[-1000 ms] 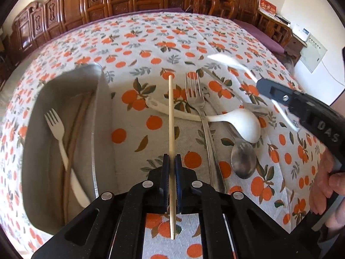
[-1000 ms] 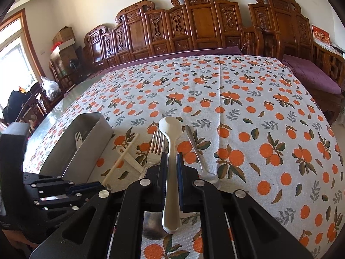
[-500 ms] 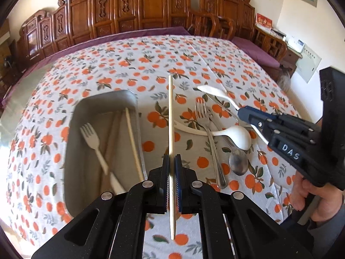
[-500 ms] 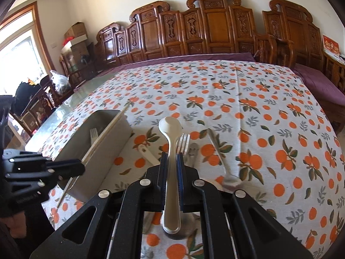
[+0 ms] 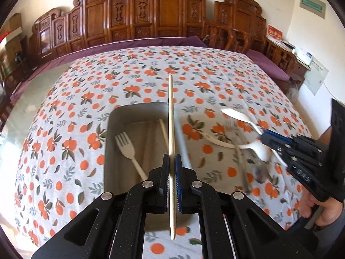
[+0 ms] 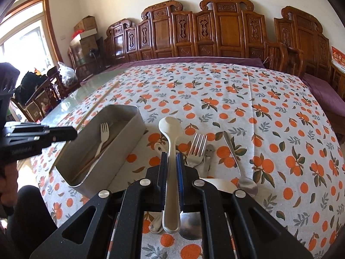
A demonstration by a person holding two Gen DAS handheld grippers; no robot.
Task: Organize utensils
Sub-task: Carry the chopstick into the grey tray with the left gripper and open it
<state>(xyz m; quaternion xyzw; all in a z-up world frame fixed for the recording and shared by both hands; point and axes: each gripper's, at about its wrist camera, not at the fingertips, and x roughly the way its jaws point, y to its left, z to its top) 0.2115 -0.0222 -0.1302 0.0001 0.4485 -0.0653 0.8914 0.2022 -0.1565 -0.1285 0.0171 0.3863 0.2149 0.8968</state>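
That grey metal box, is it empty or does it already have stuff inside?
Not empty. The grey metal box already holds a white fork and wooden chopsticks.

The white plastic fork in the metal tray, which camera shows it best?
The right wrist view: the white fork lies sharp and almost whole inside the tray. In the left wrist view the fork is larger, but the left gripper hides its handle end.

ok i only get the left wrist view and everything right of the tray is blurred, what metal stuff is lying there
observer: right wrist view shows a metal fork lying flat, prongs pointing at the far chairs
operator: any spoons beside it
observer: a long metal spoon to its right, bowl nearest the camera
operator: anything between them
observer: a small metal handle with a smiley face on its end
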